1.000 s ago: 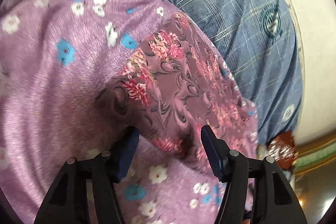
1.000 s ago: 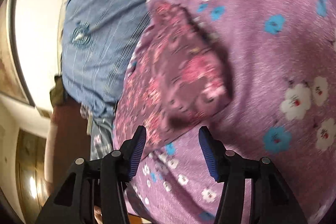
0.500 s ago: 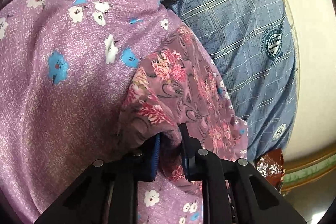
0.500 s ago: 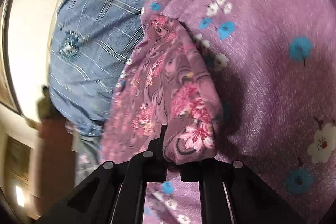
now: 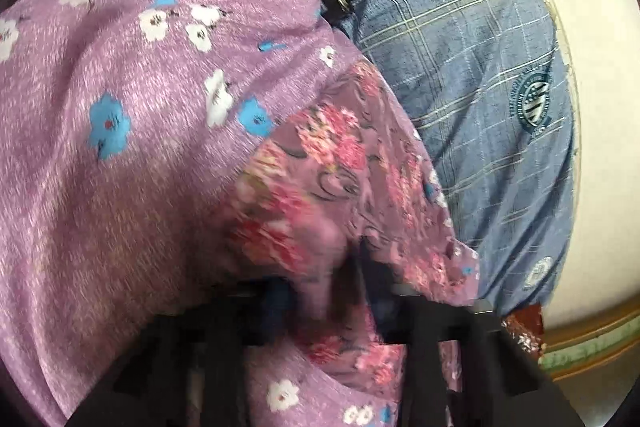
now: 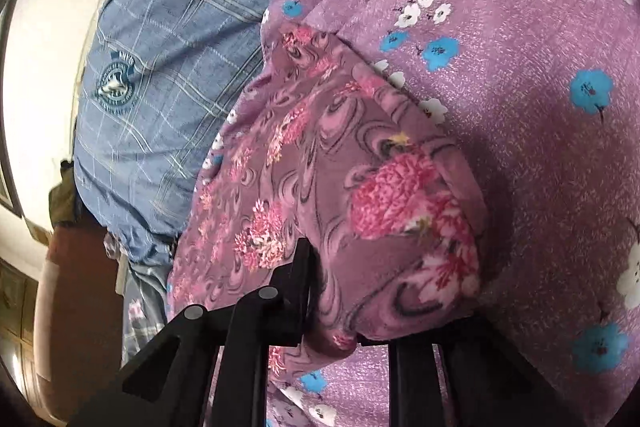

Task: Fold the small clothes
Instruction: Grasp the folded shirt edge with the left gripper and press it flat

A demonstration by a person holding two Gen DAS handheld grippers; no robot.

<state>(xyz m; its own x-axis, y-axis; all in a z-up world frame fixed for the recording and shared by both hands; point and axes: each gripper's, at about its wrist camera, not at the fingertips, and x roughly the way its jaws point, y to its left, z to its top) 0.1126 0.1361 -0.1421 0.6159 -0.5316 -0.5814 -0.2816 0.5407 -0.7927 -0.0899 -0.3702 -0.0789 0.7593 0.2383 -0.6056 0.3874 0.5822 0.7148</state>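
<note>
With each gripper, left (image 5: 332,291) and right (image 6: 332,307), pinching a bunched corner of the flowered garment (image 6: 340,187) atop the purple sheet (image 6: 520,147), the right jaws' easing could let its corner slip free.

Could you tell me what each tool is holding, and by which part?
Both tools, left and right, pinch the same pink flowered garment at its near folded edge.
</note>
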